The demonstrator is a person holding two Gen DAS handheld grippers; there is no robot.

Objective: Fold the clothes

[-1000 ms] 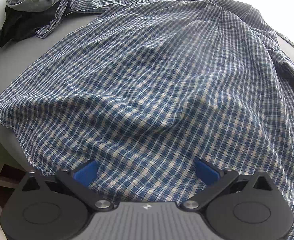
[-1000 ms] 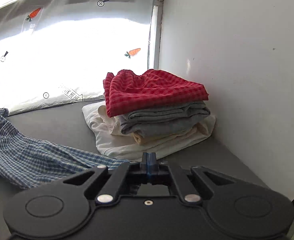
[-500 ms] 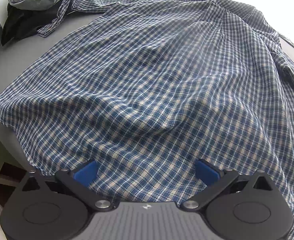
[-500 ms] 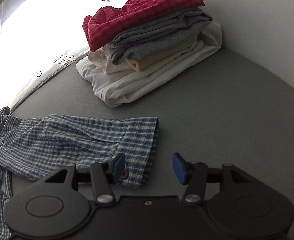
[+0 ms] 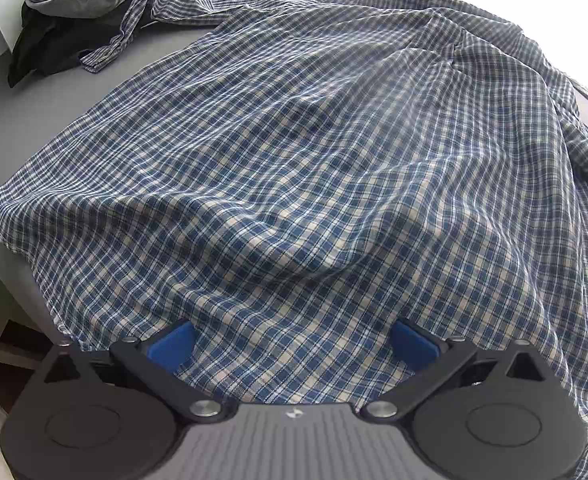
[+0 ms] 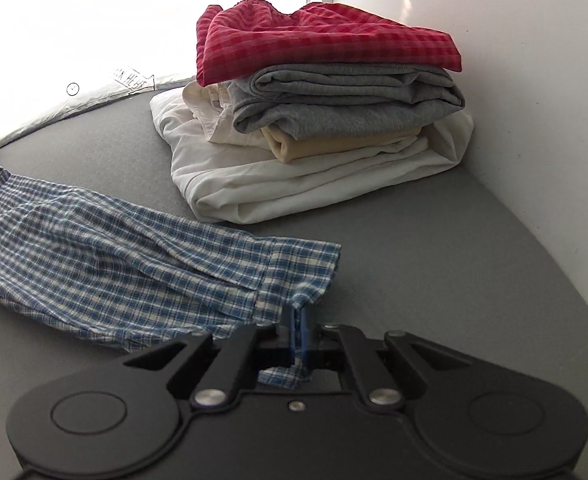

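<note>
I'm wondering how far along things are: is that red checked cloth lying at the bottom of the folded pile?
No, the red checked cloth sits on top of the folded pile, above the grey garment.

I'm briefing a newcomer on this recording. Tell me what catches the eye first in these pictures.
The blue plaid shirt spread wide over the grey table fills the left wrist view, with the left gripper open above its near edge. In the right wrist view, the right gripper is shut on the shirt's sleeve cuff, and a folded stack topped in red sits by the wall.
</note>
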